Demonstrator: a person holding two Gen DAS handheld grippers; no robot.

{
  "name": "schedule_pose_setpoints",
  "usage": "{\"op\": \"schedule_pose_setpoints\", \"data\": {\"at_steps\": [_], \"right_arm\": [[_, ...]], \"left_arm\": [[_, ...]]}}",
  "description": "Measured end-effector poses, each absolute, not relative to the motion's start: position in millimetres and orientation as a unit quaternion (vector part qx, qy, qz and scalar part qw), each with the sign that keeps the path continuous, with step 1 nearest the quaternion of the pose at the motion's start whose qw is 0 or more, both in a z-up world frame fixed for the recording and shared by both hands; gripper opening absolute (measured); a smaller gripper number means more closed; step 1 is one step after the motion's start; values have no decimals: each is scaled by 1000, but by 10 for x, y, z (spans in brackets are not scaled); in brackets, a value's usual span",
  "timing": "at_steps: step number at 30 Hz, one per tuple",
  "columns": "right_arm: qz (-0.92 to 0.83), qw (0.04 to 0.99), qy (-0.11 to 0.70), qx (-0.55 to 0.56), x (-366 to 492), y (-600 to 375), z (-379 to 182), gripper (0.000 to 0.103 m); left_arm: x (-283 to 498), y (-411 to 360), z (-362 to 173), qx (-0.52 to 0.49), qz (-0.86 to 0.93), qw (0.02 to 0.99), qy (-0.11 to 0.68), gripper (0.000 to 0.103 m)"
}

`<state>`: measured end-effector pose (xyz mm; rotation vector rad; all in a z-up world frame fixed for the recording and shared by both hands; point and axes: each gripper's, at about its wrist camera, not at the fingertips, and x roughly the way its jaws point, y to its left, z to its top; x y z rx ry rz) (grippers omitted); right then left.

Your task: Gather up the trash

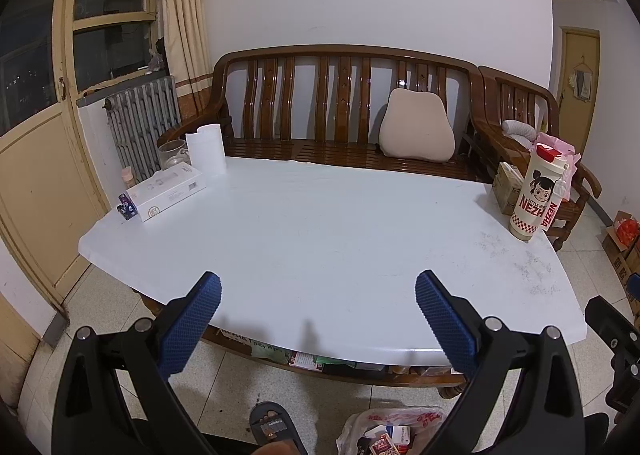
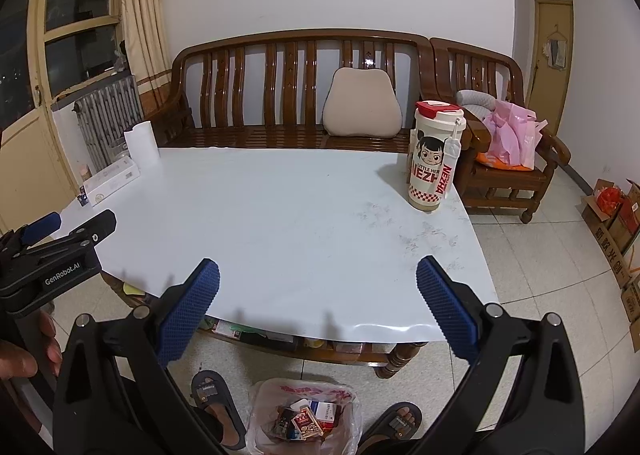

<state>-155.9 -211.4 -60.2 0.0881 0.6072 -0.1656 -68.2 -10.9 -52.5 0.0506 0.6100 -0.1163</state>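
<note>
Both tools, left tool (image 1: pixel 318 297) and right tool (image 2: pixel 318 283), hover spread wide and empty above the near edge of the white surface (image 2: pixel 280 207). On the floor below, between two sandalled feet, a clear plastic bag (image 2: pixel 304 415) holds collected wrappers and small cartons.

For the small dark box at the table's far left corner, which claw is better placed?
Probably the left claw: it is open, and the small dark box lies on its side of the table. The right claw, also open, sits further right.
</note>
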Motion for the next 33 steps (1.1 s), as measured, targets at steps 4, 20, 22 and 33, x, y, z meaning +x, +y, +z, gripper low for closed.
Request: {"op": "schedule_pose_setpoints", "data": {"at_steps": [4,20,22,33], "right_arm": [[-82,950,298,44,-1565,-2105,-599,96],[-86,949,300,45,-1560,-2073,-601,96],[-86,949,300,45,-1563,-2054,-594,96],[-87,949,300,48,-1568,-2042,-591,96]], "left_arm": [[-679,-90,-529,24,-57,952,300,95],[-687,-73,-531,25,-57,952,301,95],[-687,-71,-530,25,-57,952,301,95],[-696,-60,-540,23,-55,951,302,95]]}}
